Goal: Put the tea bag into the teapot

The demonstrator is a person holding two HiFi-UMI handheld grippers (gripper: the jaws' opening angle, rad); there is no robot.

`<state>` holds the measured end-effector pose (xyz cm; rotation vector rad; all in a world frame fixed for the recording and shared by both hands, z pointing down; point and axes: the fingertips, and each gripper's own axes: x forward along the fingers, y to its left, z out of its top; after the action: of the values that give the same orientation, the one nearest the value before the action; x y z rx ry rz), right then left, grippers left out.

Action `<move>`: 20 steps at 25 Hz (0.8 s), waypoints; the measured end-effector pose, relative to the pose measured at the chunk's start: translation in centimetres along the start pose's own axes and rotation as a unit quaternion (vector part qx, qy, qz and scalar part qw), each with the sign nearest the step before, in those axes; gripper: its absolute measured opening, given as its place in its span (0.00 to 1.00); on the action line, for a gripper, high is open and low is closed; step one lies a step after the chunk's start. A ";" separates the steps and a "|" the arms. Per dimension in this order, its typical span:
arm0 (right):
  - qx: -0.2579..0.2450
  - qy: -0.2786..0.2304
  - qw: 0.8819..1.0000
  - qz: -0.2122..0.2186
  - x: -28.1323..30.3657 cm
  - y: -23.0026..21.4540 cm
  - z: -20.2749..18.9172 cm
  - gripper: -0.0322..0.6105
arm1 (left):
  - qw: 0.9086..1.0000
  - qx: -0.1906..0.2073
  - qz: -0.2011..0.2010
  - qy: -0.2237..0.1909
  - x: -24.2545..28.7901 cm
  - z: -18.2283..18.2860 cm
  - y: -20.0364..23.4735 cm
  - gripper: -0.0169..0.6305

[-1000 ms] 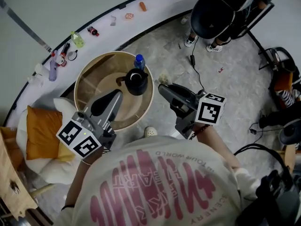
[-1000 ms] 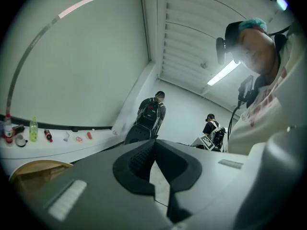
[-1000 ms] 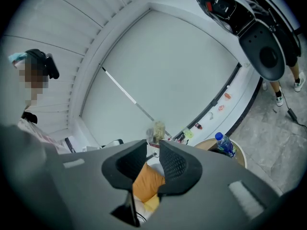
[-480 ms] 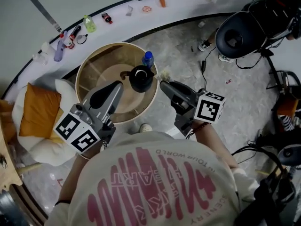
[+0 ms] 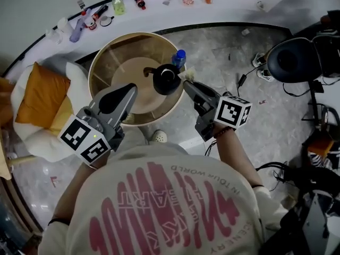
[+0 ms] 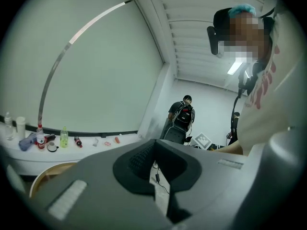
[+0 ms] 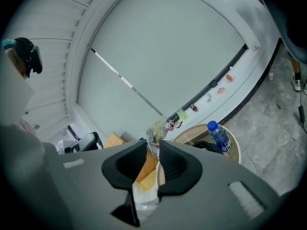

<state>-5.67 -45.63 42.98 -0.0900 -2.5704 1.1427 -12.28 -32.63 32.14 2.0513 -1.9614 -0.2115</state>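
Observation:
The black teapot (image 5: 166,79) stands on the right side of a round glass-topped table (image 5: 106,62), with a blue-capped bottle (image 5: 179,57) just behind it. My right gripper (image 5: 186,83) hovers at the teapot's right edge, shut on the tea bag (image 5: 187,74). In the right gripper view the pale greenish tea bag (image 7: 157,129) sticks out past the tips of the right gripper (image 7: 154,143), with the teapot (image 7: 211,146) and the bottle (image 7: 218,135) to the lower right. My left gripper (image 5: 132,87) is over the table's near side, shut and empty; the left gripper (image 6: 154,140) points across the room.
A curved white ledge (image 5: 159,9) behind the table carries small bottles and oddments. An orange cushion (image 5: 40,97) lies on a white seat to the left. A black chair (image 5: 297,60) and cables stand on the stone floor to the right. A person (image 6: 182,119) stands far off.
The head view has swung, so the table and teapot sit higher and more central. Both grippers have edged forward; the right one still holds the tea bag beside the teapot.

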 end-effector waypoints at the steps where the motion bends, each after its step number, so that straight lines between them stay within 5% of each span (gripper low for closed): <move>1: 0.000 0.004 1.000 -0.003 0.3 -0.2 0.0 0.18 | 1.000 0.000 0.001 0.004 0.0 -0.2 0.2 0.05; 20: -0.058 0.138 0.979 -0.140 5.2 -7.5 -4.1 0.18 | 0.999 -0.026 0.018 0.006 -0.8 0.9 6.5 0.05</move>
<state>-8.67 -46.76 52.42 0.0798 -2.3109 0.8149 -18.77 -32.14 33.24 1.9782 -1.9643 -0.2398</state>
